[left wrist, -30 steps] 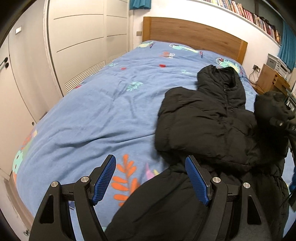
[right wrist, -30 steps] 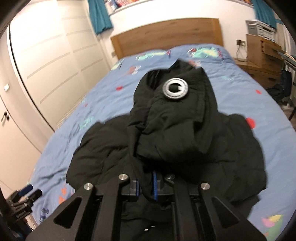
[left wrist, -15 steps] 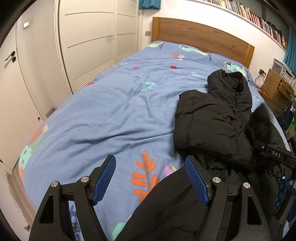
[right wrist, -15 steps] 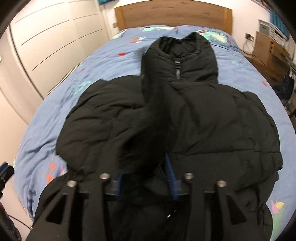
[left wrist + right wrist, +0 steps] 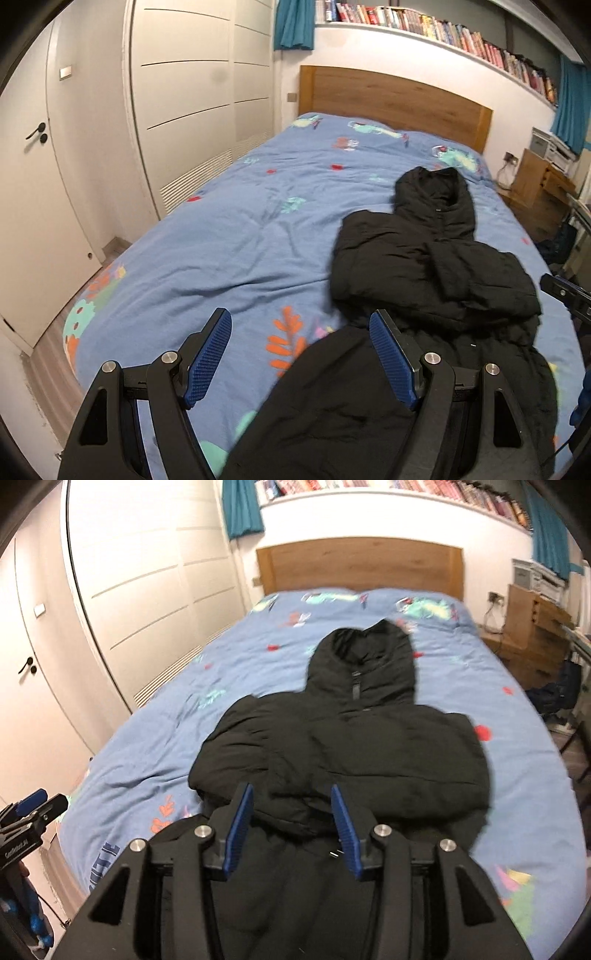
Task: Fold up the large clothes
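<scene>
A black hooded puffer jacket [image 5: 436, 266] lies face up on the blue bedspread [image 5: 221, 240], hood toward the headboard. Both sleeves are folded across its chest [image 5: 369, 760]. My left gripper [image 5: 299, 321] hovers open over the jacket's lower left edge, with nothing between its blue pads [image 5: 210, 350]. My right gripper [image 5: 291, 794] is open above the jacket's waist and holds nothing. The left gripper [image 5: 33, 812] shows at the left edge of the right wrist view, and the right gripper [image 5: 565, 295] at the right edge of the left wrist view.
A wooden headboard [image 5: 395, 96] stands at the bed's far end. White wardrobe doors [image 5: 184, 110] and a room door [image 5: 33, 177] line the left side. A wooden cabinet [image 5: 535, 181] stands right of the bed, and a long bookshelf [image 5: 443, 33] runs above.
My right gripper opened and let go of the sleeve, which now lies across the jacket's chest. Both grippers have drawn back and up from the jacket.
</scene>
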